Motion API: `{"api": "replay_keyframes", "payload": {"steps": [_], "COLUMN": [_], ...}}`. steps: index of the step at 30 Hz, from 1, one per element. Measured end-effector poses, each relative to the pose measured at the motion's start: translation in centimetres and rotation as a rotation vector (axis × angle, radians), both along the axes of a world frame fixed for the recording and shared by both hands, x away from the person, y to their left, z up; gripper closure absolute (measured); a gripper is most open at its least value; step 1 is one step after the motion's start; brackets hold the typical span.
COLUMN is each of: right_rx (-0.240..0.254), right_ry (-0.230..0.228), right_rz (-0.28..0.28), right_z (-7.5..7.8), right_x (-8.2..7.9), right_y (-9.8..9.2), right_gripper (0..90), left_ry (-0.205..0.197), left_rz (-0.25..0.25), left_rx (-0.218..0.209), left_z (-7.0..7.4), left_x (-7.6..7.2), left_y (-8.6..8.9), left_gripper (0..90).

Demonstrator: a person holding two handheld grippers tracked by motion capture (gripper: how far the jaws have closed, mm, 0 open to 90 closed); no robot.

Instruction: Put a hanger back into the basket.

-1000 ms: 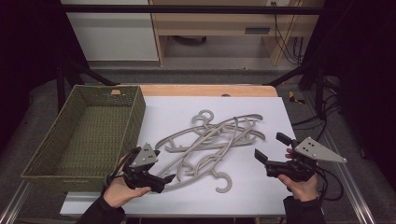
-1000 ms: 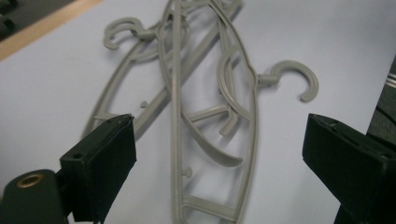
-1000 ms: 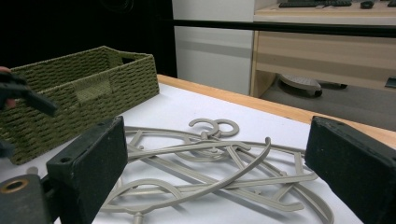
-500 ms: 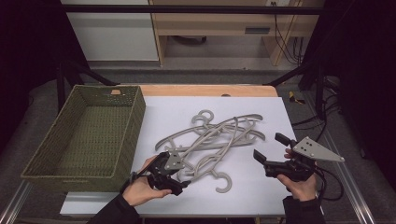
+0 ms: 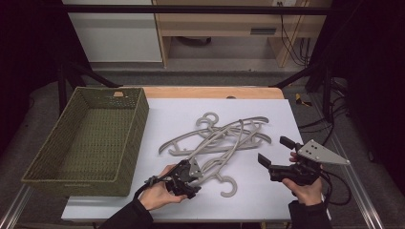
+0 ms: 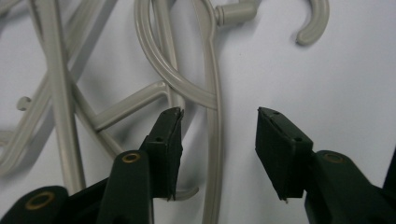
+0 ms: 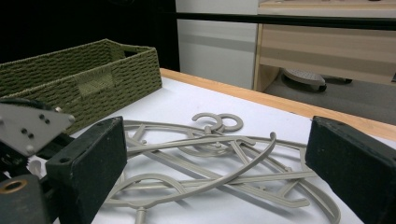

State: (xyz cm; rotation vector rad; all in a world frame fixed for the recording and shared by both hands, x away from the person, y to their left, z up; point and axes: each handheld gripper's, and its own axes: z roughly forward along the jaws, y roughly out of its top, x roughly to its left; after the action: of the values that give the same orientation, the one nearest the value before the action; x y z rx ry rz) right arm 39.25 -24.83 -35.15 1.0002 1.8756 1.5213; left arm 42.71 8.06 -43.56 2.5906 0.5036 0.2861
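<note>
Room, dimly lit: white-topped table (image 5: 267, 200) with wooden far edge; grey floor (image 5: 229, 76) beyond; white cabinet (image 5: 112, 31) far left; light wooden bench (image 5: 224, 28) far centre, cables (image 5: 293, 33) hanging at its right; black frame bar (image 5: 191, 9) overhead; dark surroundings left and right

Left gripper (image 5: 191, 175) — seemingly touching hangers (image 5: 224, 138)

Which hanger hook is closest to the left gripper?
The hook at the near edge of the pile, just right of the left gripper; the other hooks sit at the far side.
</note>
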Motion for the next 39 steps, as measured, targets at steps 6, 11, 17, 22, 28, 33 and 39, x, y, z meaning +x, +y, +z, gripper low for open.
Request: {"api": "replay_keyframes", "payload": {"steps": [6, 11, 17, 22, 28, 33, 39], "right_rx": [0.005, 0.005, 0.004, 0.006, 0.001, 0.001, 0.010], "right_ry": [-0.003, -0.003, -0.003, 0.000, 0.001, 0.004, 0.008], "right_rz": [0.000, 0.001, 0.004, 0.004, 0.010, 0.013, 0.011], "right_z": [0.1, 0.1, 0.0, 0.1, 0.1, 0.1, 0.0], "right_x": [-0.1, -0.1, 0.0, 0.0, -0.1, 0.0, 0.0], "right_y": [-0.1, -0.1, 0.0, 0.0, 0.0, 0.1, -0.1], "right_gripper": [5.8, 5.8, 5.8, 5.7, 5.7, 5.7, 5.7], "left_ry": [0.001, 0.005, 0.026, 0.097, 0.127, 0.120, 0.085], "left_rz": [0.012, 0.024, 0.033, 0.061, 0.079, 0.082, 0.059], "left_rx": [0.049, 0.070, 0.062, 0.038, 0.037, 0.057, 0.077], "left_z": [-1.0, -1.6, -1.7, -1.8, -1.7, -1.6, -1.6], "left_x": [0.4, 0.5, 0.7, 1.3, 1.6, 1.5, 1.2], "left_y": [-0.6, -1.0, -1.2, -0.9, -1.0, -1.3, -1.5], "left_gripper": [56.3, 62.3, 68.1, 71.8, 72.8, 77.8, 81.4]}}
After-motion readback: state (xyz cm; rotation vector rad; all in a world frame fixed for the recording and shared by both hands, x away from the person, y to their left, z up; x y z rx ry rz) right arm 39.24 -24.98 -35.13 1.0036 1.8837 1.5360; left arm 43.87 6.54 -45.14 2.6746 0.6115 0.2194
